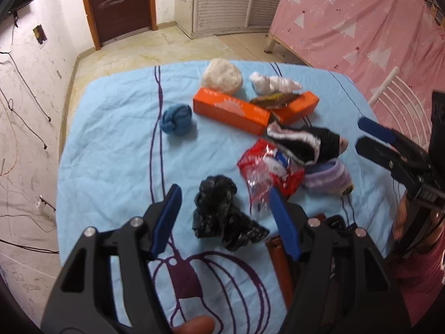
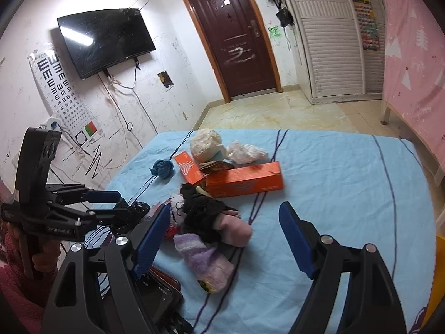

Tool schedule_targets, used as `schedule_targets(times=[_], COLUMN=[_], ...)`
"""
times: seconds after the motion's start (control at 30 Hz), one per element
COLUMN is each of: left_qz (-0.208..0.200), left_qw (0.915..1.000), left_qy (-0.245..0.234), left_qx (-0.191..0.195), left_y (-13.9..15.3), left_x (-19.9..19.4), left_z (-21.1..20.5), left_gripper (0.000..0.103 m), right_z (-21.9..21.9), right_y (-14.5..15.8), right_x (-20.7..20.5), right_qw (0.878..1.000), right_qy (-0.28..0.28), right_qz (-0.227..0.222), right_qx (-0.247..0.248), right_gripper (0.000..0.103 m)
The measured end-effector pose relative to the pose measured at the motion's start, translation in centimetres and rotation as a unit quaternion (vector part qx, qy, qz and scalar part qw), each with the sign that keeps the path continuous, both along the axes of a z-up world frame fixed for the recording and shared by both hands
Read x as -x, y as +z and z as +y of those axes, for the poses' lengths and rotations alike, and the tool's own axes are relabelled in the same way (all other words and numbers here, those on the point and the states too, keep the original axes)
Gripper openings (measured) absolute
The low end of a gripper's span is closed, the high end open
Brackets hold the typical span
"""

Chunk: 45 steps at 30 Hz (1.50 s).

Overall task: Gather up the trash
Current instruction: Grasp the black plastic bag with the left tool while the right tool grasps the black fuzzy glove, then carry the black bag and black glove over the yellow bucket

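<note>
You're lining the left gripper (image 1: 225, 217) up over the crumpled black plastic bag (image 1: 222, 211).
Its jaws are standing apart, straddling the bag on the blue sheet (image 1: 111, 128), likely for a pinch; your right gripper (image 2: 225, 239) is hovering apart, empty, near the purple sock (image 2: 203, 258).

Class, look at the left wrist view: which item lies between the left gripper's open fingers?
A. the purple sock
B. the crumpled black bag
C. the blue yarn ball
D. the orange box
B: the crumpled black bag lies between the left gripper's spread fingers, untouched.
</note>
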State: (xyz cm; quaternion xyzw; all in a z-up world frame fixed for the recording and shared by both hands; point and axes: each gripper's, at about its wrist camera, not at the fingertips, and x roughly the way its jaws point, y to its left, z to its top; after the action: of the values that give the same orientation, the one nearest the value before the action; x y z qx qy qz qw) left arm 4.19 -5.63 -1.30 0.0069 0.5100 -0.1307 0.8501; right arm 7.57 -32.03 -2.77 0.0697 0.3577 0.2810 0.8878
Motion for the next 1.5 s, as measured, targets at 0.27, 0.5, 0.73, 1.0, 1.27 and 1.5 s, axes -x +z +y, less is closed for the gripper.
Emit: schedule_targets(times=[0.27,0.5,0.73,1.0,1.27,1.5], left_qz=[0.013,0.011,0.0,-0.013,-0.045,-0.077], left_qw=[0.9997,0.9998,0.9999,0.9998,0.9988,0.9968], left_qy=[-0.02,-0.018,-0.004,0.017,0.016,-0.014], left_qx=[-0.002,0.003,0.01,0.004,-0.013,-0.019], left_y=[-2.4,-3.4,-3.4,-2.3,1.2,4.8], left_x=[0.0,-0.5,-0.6,0.2,0.7,0.3], left_z=[0.0,0.2,0.8,2.1,0.7,-4.3], left_gripper=[0.062,0.056,0.029,0.028,0.028,0.028], right_z=[3.3,4.4,4.3,3.1,-0.7,-8.7], right_y=[-1.2,-2.9,-2.6,-0.7,1.2,2.6], right_x=[-1.6,-3.2,-2.8,-2.1,-0.8,1.9], right_qw=[0.999,0.997,0.998,1.0,0.999,0.993], right_qy=[0.029,0.03,0.03,0.023,-0.01,-0.078], right_qz=[0.022,0.057,0.047,0.017,-0.012,-0.046], right_qx=[0.024,0.039,0.025,-0.002,-0.041,-0.071], right_gripper=[0.074,0.072,0.053,0.052,0.052,0.052])
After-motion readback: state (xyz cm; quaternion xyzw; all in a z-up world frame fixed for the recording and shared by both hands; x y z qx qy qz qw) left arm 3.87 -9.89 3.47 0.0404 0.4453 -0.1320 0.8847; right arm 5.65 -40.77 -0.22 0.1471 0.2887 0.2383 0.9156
